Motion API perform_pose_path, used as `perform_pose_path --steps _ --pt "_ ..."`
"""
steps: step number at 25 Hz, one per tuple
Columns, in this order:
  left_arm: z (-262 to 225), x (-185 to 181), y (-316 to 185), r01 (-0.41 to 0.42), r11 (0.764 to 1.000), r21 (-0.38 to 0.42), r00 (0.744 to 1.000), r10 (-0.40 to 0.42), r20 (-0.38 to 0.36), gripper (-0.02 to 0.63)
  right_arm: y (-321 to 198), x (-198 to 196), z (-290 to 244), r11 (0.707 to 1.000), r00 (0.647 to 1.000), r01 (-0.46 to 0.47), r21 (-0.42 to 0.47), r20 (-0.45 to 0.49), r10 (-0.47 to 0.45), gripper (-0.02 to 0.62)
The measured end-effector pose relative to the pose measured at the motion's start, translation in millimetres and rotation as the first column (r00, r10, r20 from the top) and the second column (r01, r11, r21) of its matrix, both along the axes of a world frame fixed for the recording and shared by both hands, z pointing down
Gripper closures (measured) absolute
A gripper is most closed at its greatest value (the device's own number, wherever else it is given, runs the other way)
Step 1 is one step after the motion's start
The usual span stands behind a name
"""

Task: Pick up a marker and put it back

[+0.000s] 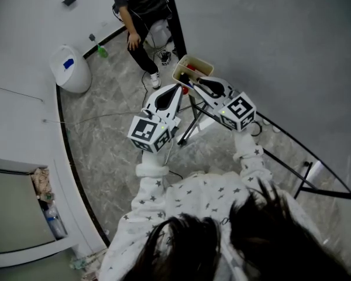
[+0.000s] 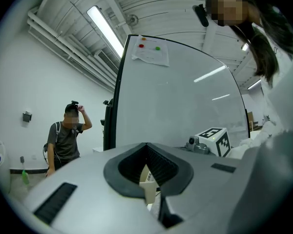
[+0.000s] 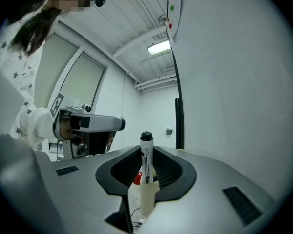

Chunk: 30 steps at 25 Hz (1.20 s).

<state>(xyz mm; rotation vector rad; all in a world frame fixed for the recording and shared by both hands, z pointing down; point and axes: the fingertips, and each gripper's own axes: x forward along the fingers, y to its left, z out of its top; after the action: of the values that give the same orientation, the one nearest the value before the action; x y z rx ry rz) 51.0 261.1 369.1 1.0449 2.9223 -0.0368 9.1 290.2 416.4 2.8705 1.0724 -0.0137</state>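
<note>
A white marker (image 3: 146, 155) with a black cap stands upright between the jaws of my right gripper (image 3: 146, 168), and the pads press on its barrel. In the head view my right gripper (image 1: 187, 82) reaches to the cream marker box (image 1: 203, 64) that hangs at the whiteboard's lower edge. A red marker (image 1: 190, 68) lies in that box, and a red cap (image 3: 136, 178) shows behind the held marker. My left gripper (image 1: 178, 88) hovers just left of the box with its jaws together and nothing in them. Past the left gripper (image 2: 149, 168) a corner of the cream box (image 2: 149, 185) shows.
The grey whiteboard (image 1: 269, 45) fills the right side on a black stand whose legs (image 1: 190, 122) cross under the box. A person (image 1: 141, 16) stands beyond it. A white round bin (image 1: 70, 69) sits at the left wall, and cables run over the marble floor (image 1: 114, 151).
</note>
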Motion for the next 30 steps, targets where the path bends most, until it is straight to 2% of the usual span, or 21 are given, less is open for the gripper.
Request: perform_pose_path --steps 14,19,25,30 --pt "-43 -7 -23 0.003 1.000 -0.023 0.998 -0.005 -0.060 0.609 -36 -13 -121 0.994 0.999 0.030 -0.109 -0.015 -0.032 0.514" --pt "-60 -12 -26 -0.018 0.999 -0.037 1.000 0.018 -0.002 0.609 -37 -23 -124 0.994 0.998 0.018 -0.110 -0.053 -0.024 0.514" --pt "-53 -13 -22 -0.003 0.999 -0.032 0.999 0.002 -0.037 0.609 -33 -24 -120 0.994 0.998 0.021 -0.109 -0.063 -0.028 0.514" --pt "-59 -11 -21 0.009 0.999 -0.046 1.000 -0.009 -0.002 0.609 -31 -23 -123 0.993 0.997 0.026 -0.119 -0.065 -0.034 0.514"
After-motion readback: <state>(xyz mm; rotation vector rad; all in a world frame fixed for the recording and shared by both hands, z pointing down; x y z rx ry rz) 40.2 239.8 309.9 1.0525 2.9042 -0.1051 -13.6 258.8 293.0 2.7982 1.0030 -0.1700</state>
